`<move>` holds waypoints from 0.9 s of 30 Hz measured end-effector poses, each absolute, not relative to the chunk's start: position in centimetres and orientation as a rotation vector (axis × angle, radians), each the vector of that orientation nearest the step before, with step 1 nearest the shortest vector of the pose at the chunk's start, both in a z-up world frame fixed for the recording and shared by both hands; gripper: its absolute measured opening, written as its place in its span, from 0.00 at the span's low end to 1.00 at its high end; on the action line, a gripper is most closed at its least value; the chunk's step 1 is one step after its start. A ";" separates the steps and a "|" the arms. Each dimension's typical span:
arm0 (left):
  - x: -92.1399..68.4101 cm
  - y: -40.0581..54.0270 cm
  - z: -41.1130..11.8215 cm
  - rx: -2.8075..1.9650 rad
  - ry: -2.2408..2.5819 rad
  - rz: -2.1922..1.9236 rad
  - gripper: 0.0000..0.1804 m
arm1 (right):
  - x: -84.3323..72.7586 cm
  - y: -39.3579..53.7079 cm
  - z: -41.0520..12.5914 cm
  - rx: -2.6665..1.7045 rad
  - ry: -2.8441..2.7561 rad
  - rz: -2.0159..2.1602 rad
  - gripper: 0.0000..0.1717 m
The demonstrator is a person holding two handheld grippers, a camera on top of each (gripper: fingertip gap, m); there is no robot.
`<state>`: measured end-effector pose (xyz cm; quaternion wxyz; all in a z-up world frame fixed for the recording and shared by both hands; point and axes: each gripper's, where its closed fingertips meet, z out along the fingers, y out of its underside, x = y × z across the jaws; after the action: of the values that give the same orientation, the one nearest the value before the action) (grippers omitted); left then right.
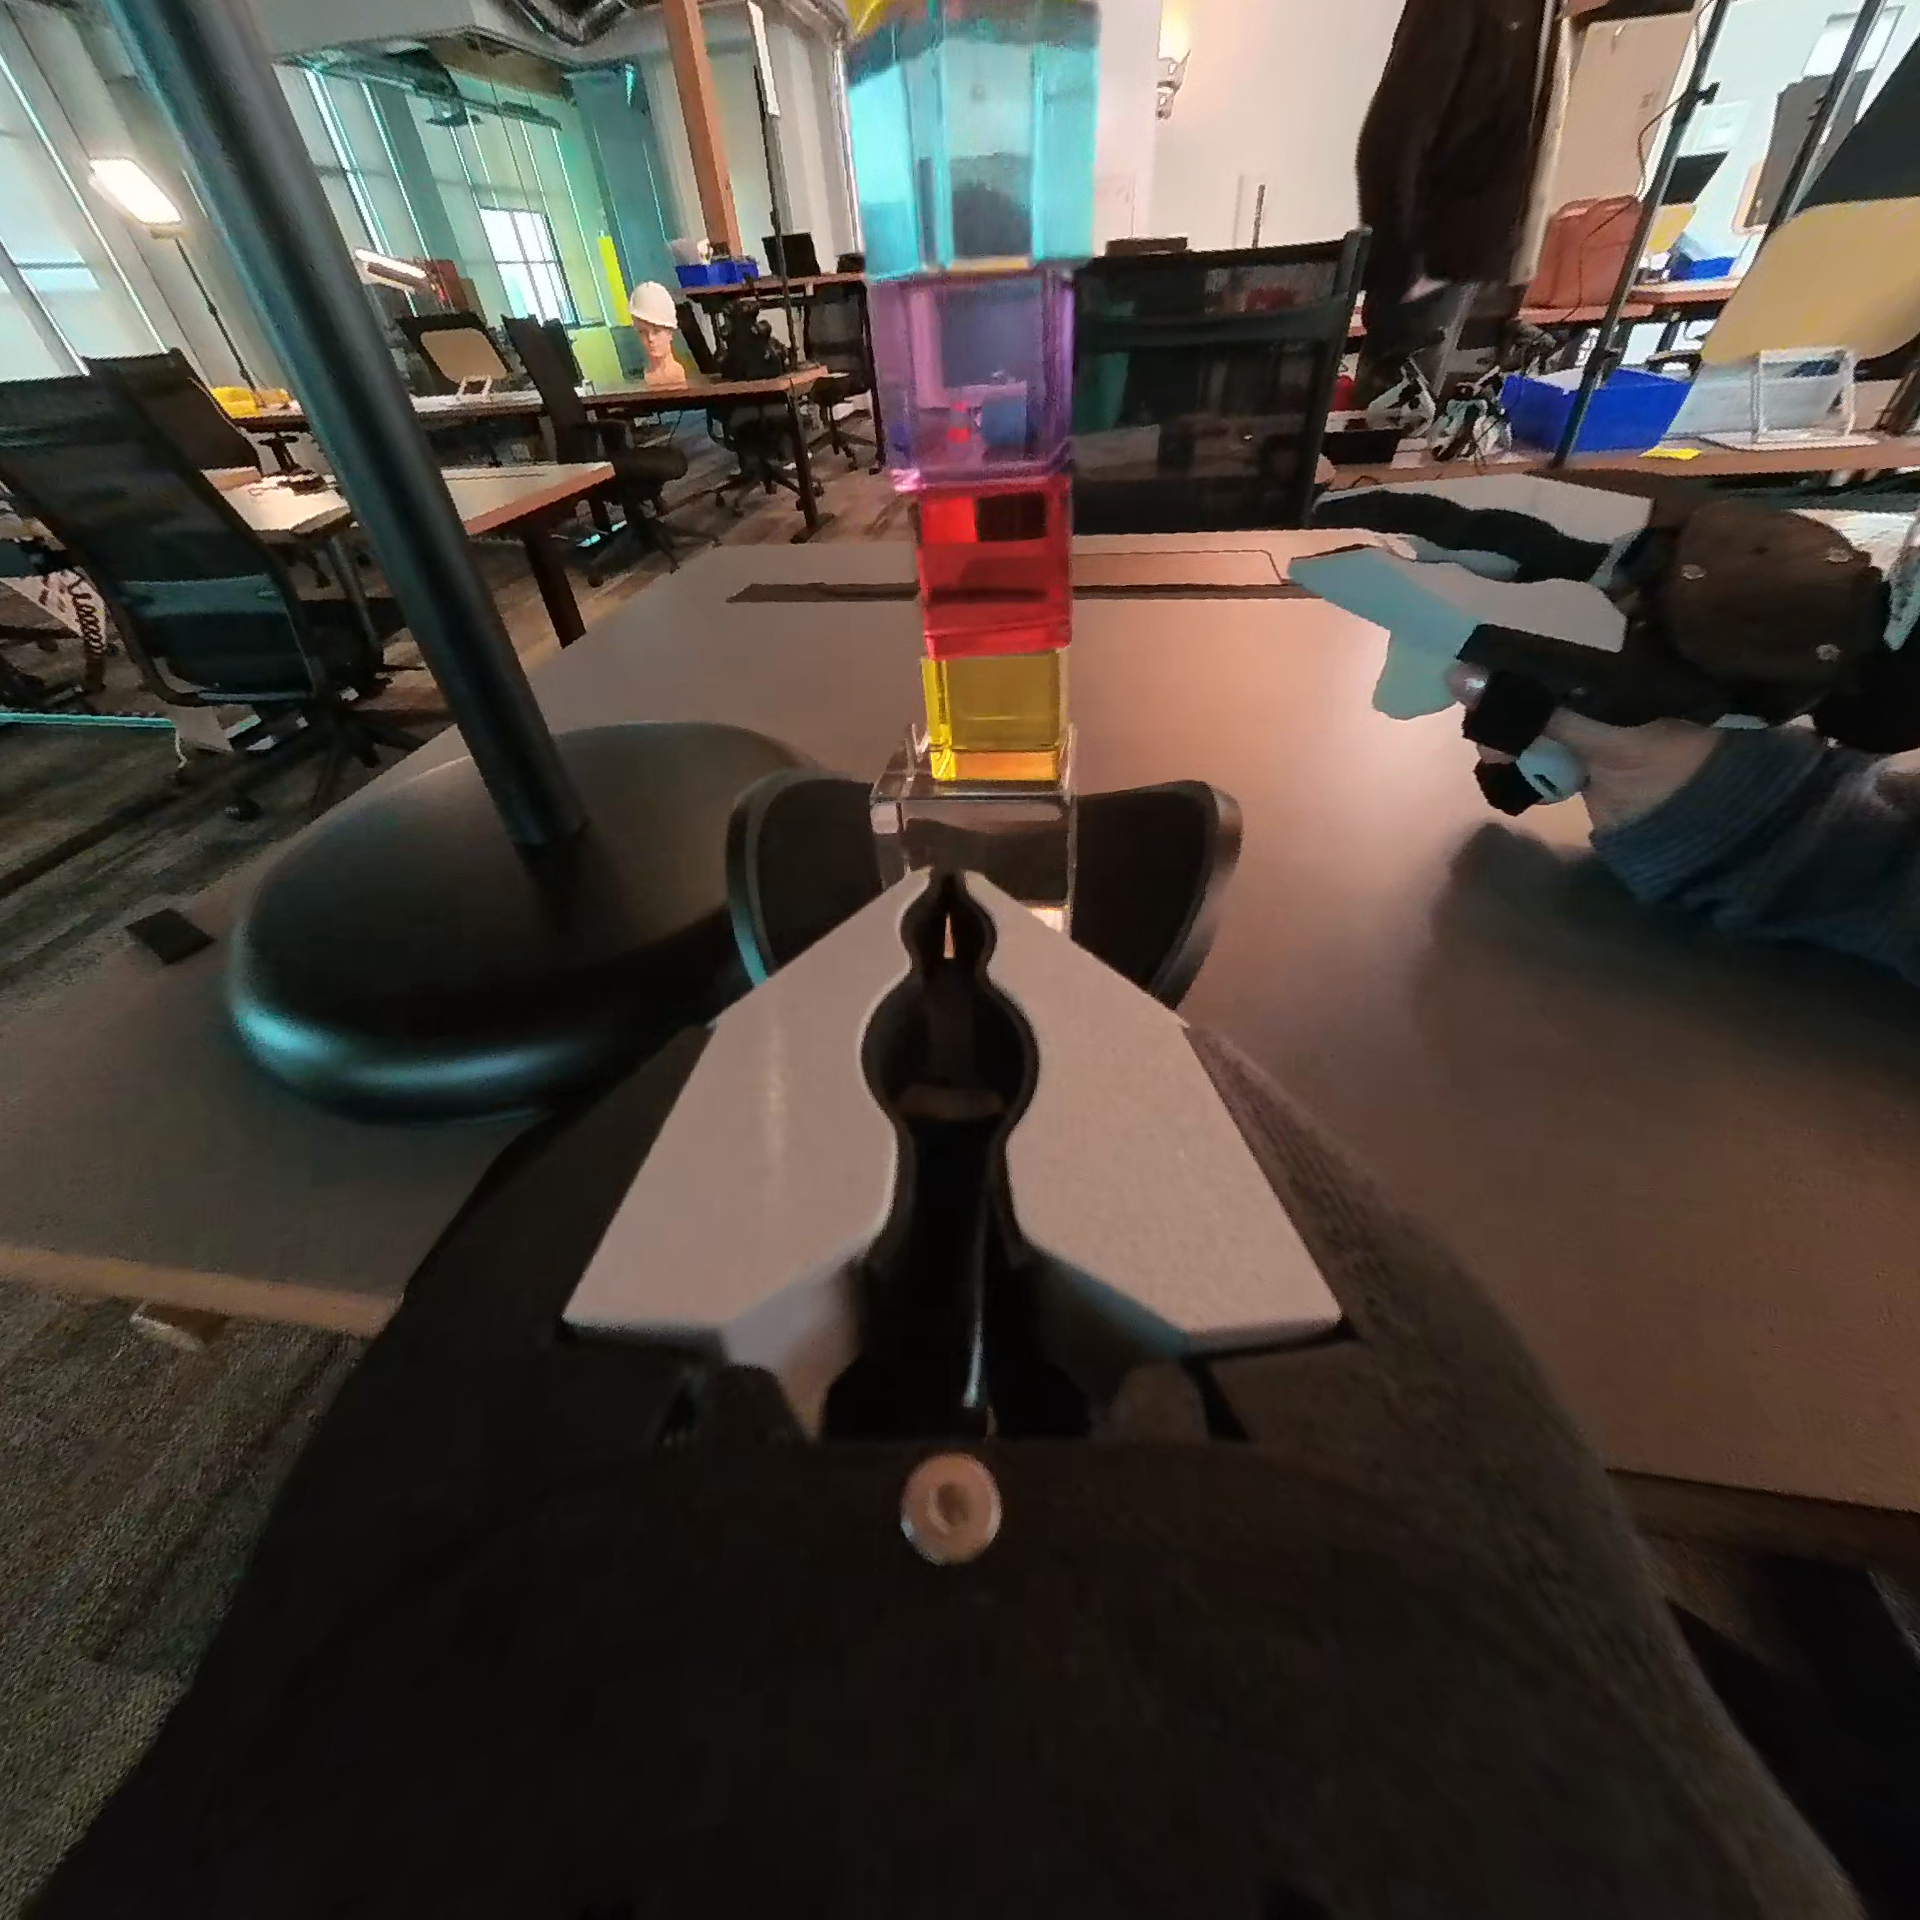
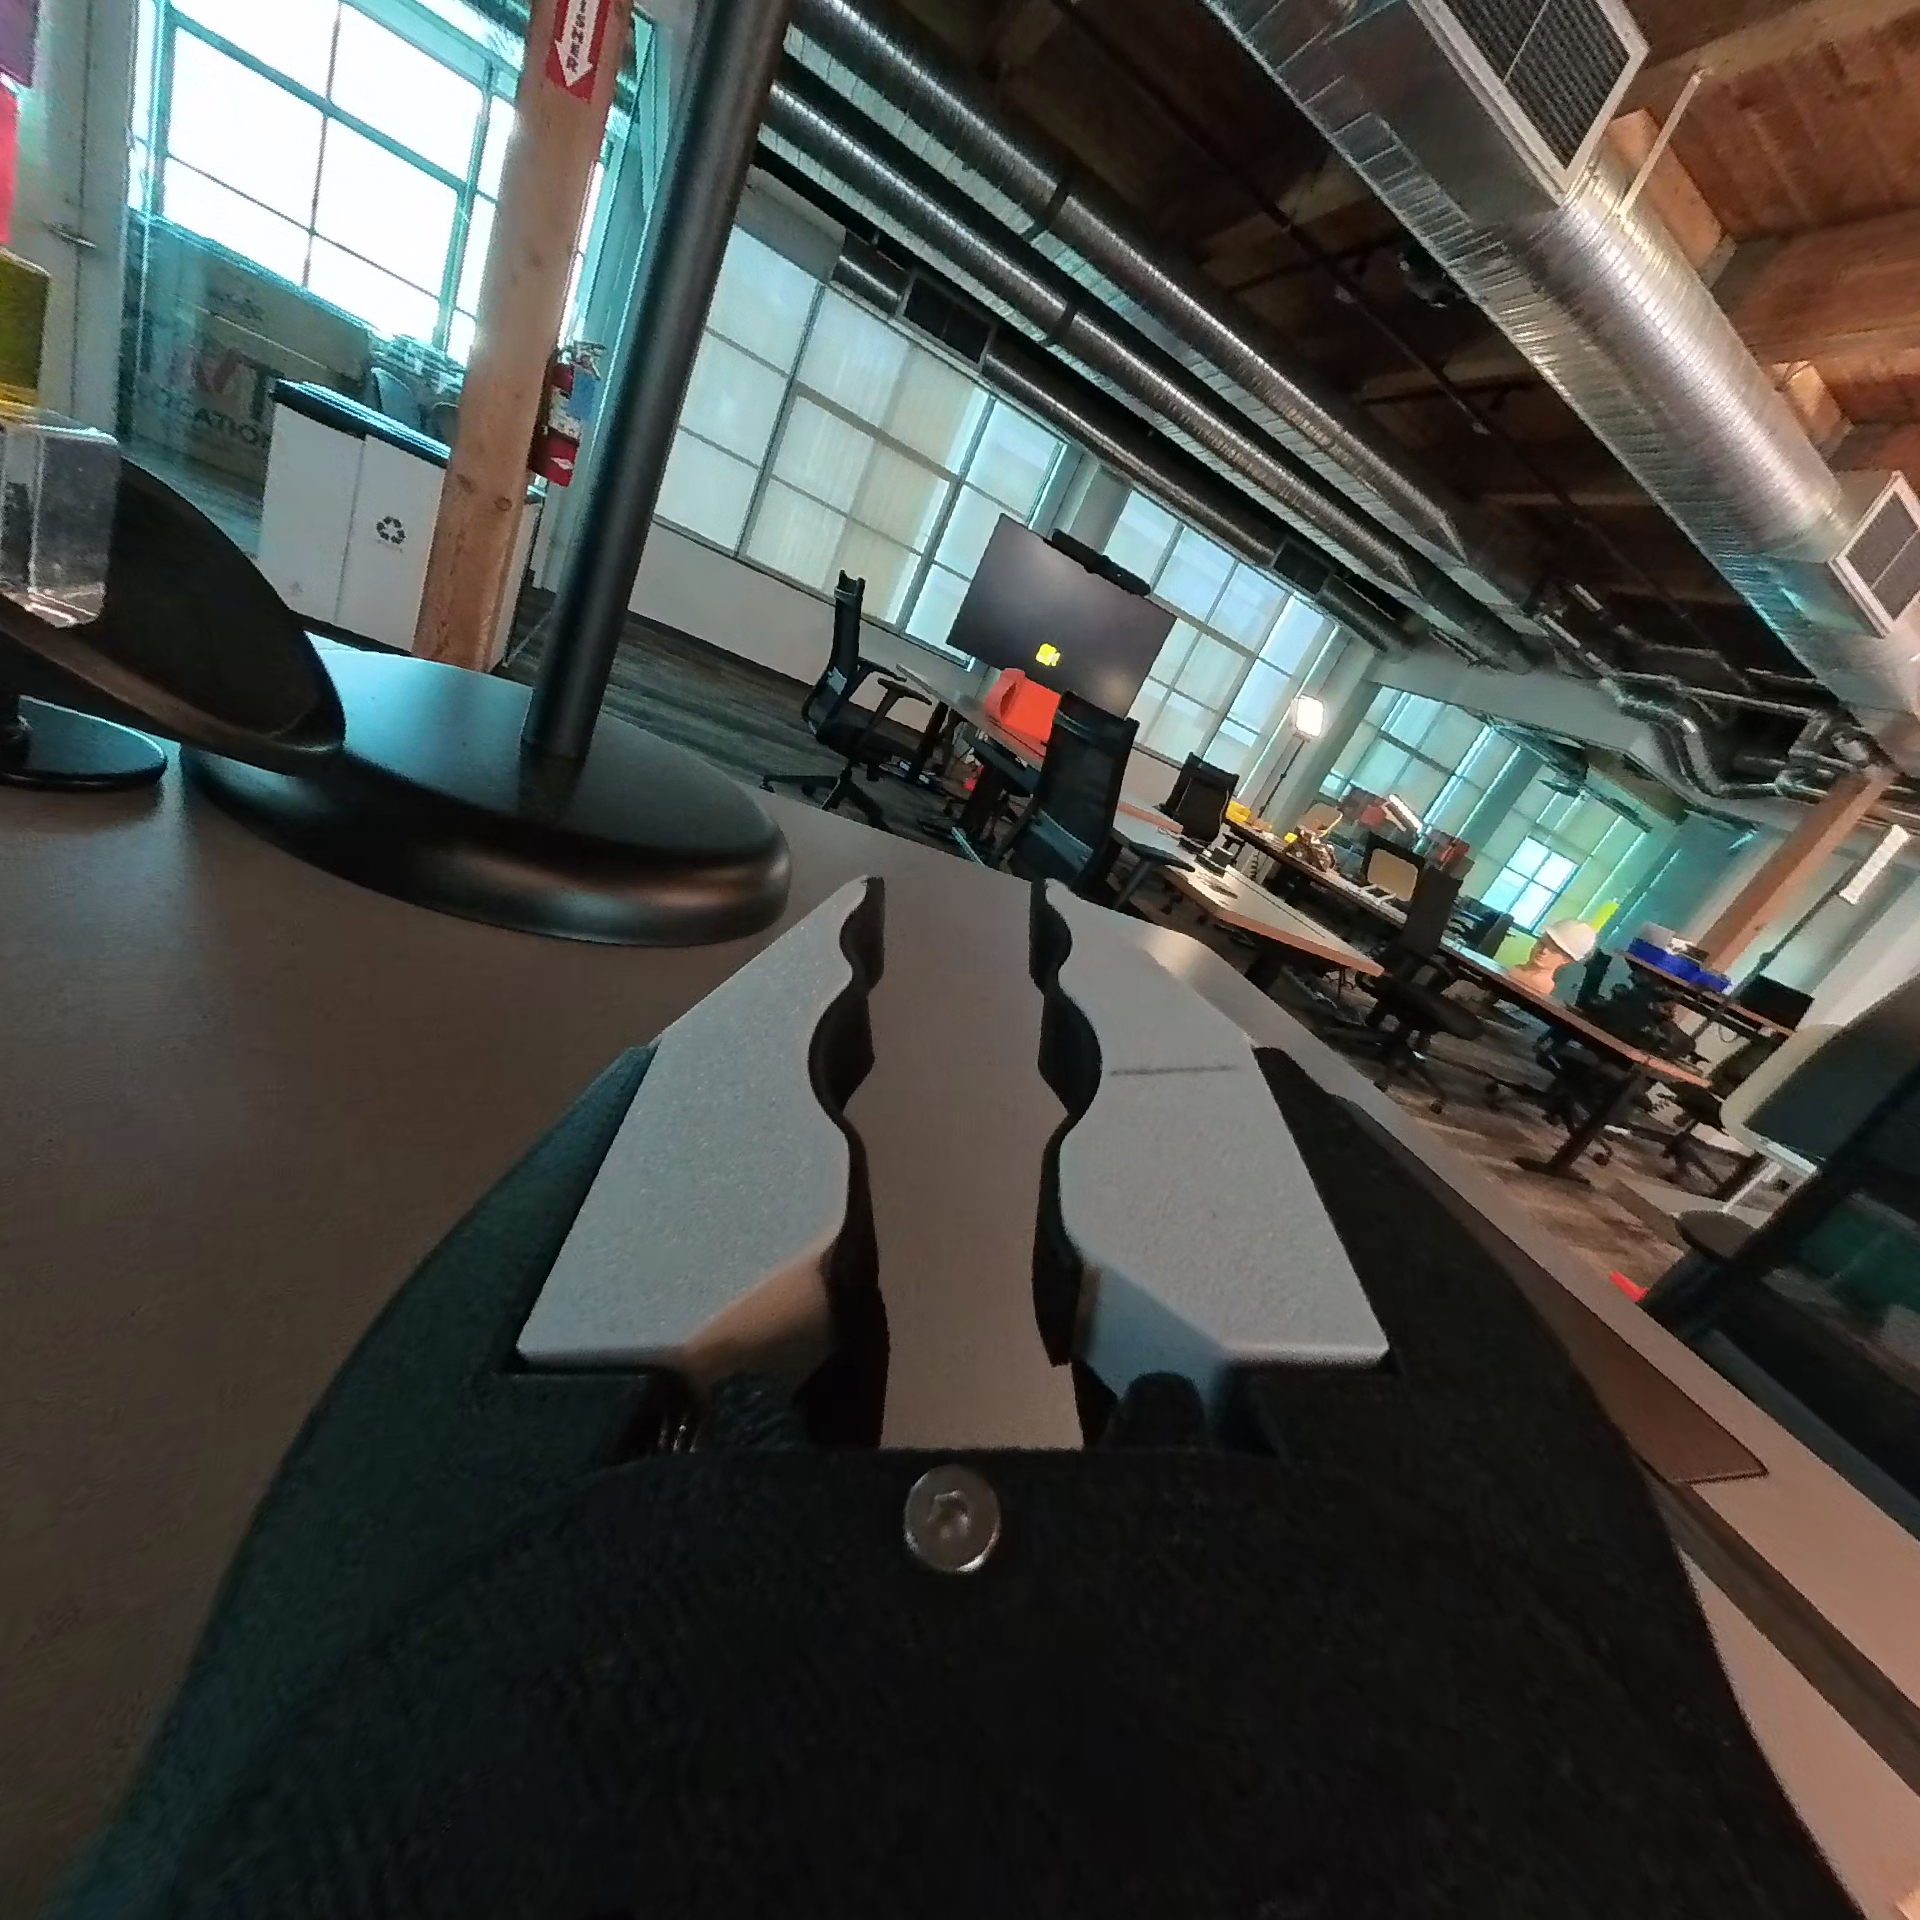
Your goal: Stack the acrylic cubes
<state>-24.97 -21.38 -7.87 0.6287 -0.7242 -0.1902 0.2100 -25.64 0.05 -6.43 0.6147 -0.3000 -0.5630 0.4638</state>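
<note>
A tower of acrylic cubes stands on the table in the left wrist view: a clear cube (image 1: 977,831) at the bottom, then yellow (image 1: 992,712), red (image 1: 992,561), purple (image 1: 971,374) and cyan (image 1: 971,156), running out of the top of the frame. My left gripper (image 1: 948,883) is shut with nothing between its fingers, just in front of the clear cube. My right gripper (image 2: 956,904) is open and empty, low over the table. It also shows at the right of the left wrist view (image 1: 1351,603), away from the tower. The clear cube (image 2: 52,499) is at the right wrist view's left edge.
A black lamp base (image 1: 447,935) with a slanted pole (image 1: 343,416) stands left of the tower, also in the right wrist view (image 2: 468,790). A black curved stand (image 1: 1153,883) lies under the clear cube. The dark table (image 1: 1455,1039) extends right. Office desks and chairs lie beyond.
</note>
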 end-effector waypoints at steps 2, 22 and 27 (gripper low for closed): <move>-25.0 -21.2 -8.0 -1.672 -0.438 0.476 0.00 | -25.7 0.1 -6.5 -0.693 -1.299 1.071 0.15; -25.9 -19.7 -7.0 -1.754 -0.386 0.503 0.00 | -25.7 -0.7 -7.1 -0.732 -1.361 1.154 0.12; -26.0 -19.3 -7.0 -1.789 -0.377 0.496 0.00 | -25.7 -1.6 -7.7 -0.726 -1.425 1.161 0.08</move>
<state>-26.04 -19.25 -6.99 0.5840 -0.7667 -0.1616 0.2124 -25.70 -1.62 -7.75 0.5503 -0.3067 -0.6021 0.4905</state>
